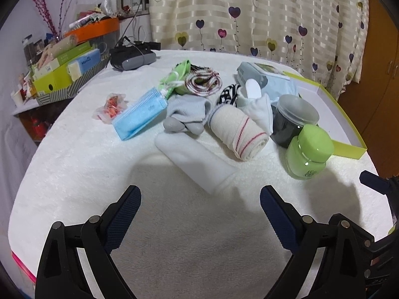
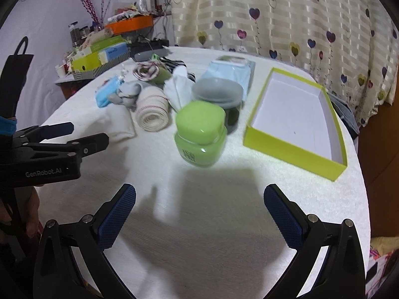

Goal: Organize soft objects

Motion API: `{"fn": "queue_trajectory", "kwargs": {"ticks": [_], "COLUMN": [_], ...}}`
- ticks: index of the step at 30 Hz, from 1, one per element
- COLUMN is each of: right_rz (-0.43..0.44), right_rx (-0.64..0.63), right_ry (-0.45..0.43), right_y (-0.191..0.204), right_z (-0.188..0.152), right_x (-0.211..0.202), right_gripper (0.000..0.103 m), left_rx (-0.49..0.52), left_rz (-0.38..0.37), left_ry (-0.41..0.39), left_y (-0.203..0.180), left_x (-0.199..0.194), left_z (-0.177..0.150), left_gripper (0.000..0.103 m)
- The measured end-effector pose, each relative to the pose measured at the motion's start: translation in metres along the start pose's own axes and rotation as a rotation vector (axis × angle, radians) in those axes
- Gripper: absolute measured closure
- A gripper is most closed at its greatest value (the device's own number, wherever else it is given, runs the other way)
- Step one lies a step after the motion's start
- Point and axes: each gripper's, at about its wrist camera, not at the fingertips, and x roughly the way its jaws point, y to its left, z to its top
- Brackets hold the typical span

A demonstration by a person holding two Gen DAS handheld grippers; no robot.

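From what I can see, nothing has been sorted yet: the yellow-green box (image 2: 337, 122) at the right of the white towel-covered table (image 1: 74, 174) stands empty, and I take it to be the bin for the soft things. Those things lie in a loose heap toward the far middle of the table: a white folded cloth (image 1: 194, 160) nearest me, a rolled bandage (image 1: 239, 134) with red stripes just right of it, grey socks (image 1: 185, 117) behind, a blue face mask (image 1: 138, 113) to the left, and a white sock (image 1: 259, 109) farther back. Two hard jars, a green-lidded jar (image 2: 199, 134) and a dark jar (image 2: 219, 99), stand between the heap and the box and are in the way of a straight carry. My left gripper (image 1: 200, 199) is spread wide, grasping nothing, just short of the folded cloth. My right gripper (image 2: 199, 199) is likewise released and bare, hovering above the towel near the green-lidded jar.
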Motion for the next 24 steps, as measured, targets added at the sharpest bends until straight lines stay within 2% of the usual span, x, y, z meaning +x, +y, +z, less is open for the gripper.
{"fn": "queue_trajectory", "kwargs": {"ticks": [24], "right_rz": [0.033], "right_rx": [-0.056], "right_ry": [-0.033], "right_y": [0.023], "right_z": [0.023], "right_x": [-0.002], "right_gripper": [0.0], "left_rx": [-0.019], "left_rz": [0.001], "left_ry": [-0.04], "left_y": [0.018], "left_x": [-0.012], "left_z": [0.011], "left_gripper": [0.006]}}
